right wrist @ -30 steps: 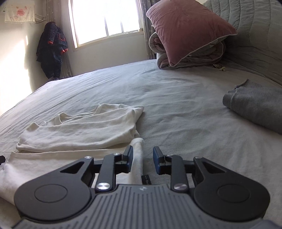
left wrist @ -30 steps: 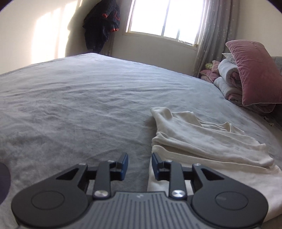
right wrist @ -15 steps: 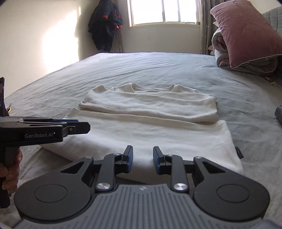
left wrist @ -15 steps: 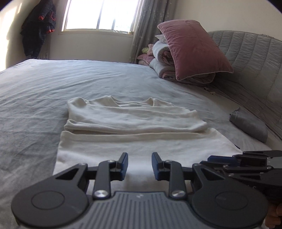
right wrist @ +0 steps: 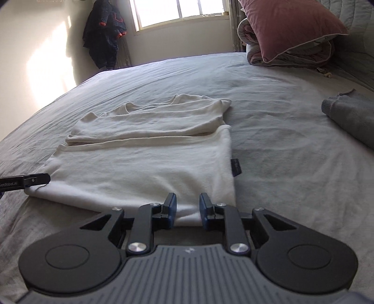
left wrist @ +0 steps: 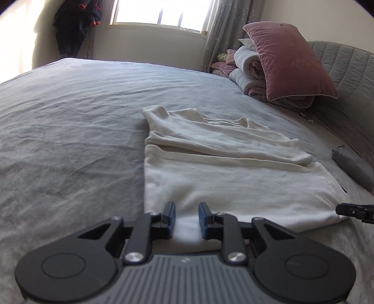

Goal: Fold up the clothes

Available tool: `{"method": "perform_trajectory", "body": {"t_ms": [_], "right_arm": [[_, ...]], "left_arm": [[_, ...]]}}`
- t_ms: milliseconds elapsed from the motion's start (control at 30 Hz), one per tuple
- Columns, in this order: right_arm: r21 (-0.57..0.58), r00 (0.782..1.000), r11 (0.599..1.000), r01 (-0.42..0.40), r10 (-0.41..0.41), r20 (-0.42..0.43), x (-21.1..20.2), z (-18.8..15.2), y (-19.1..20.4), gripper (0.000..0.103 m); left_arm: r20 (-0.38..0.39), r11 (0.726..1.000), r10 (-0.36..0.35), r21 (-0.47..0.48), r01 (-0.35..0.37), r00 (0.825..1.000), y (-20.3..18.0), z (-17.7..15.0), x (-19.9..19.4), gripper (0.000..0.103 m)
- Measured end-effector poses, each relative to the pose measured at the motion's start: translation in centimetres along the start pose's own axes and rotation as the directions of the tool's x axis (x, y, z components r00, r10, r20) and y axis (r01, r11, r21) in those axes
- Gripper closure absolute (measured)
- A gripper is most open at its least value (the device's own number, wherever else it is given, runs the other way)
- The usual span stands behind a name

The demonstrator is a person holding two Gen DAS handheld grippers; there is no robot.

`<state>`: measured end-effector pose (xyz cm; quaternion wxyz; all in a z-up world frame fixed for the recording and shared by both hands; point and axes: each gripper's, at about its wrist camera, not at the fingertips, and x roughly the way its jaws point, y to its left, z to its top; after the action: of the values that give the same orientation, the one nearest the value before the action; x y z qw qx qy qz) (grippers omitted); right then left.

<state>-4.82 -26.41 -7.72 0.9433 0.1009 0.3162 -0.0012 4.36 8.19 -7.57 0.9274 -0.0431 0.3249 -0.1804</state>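
Both grippers, left gripper (left wrist: 186, 219) and right gripper (right wrist: 186, 211), have just been closing, jaws a narrow gap apart around the near hem of the cream sweater (left wrist: 224, 177) on the bed (left wrist: 70, 140), nothing pinched yet, so I'd grab both corners evenly before lifting.

Counts: one bed (left wrist: 70, 140), grey sheet. One cream shirt (left wrist: 222, 177) on it, sleeves folded in, centre of left wrist view. One grey folded garment (right wrist: 350, 117) at 3 o'clock in right wrist view. One pink pillow (left wrist: 287, 60) at 1 o'clock, on one rolled quilt (left wrist: 250, 70). One dark jacket (right wrist: 102, 35) hanging at 11 o'clock. One window (left wrist: 159, 11) at 12 o'clock. Two grippers: left gripper (left wrist: 186, 218), right gripper (right wrist: 187, 211).
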Motion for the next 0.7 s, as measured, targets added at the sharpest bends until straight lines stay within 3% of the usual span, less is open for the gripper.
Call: {"method": "perform_trajectory", "body": {"t_ms": [167,267,433,567,700], "right_arm": [[0.033,1.0,0.999,-0.012,0.012,0.001,-1.3,-0.1,-1.2,0.08],[0.041,1.0,0.999,-0.02,0.02,0.002,-2.0,0.1,-1.7,0.079],[0.093,0.999,0.995,-0.042,0.043,-0.009,-3.1,0.3,-2.8,0.07],[0.175,0.996,0.982,-0.077,0.082,-0.024,-3.7,0.5,-4.0,0.063],[0.328,0.985,0.935,-0.134,0.163,-0.064,-3.7,0.6,-5.5,0.06]], "left_arm": [[-0.001,0.999,-0.022,-0.049,0.022,1.0,1.6,-0.1,-1.3,0.081],[-0.002,0.999,0.012,-0.042,-0.012,1.0,2.0,0.0,-2.0,0.078],[-0.023,0.984,-0.048,-0.175,0.043,0.999,4.4,0.3,-2.5,0.076],[-0.049,0.923,-0.156,-0.363,0.128,0.986,6.9,0.1,-2.6,0.072],[-0.099,0.822,-0.275,-0.54,0.181,0.956,8.8,-0.6,-2.0,0.071]]}}
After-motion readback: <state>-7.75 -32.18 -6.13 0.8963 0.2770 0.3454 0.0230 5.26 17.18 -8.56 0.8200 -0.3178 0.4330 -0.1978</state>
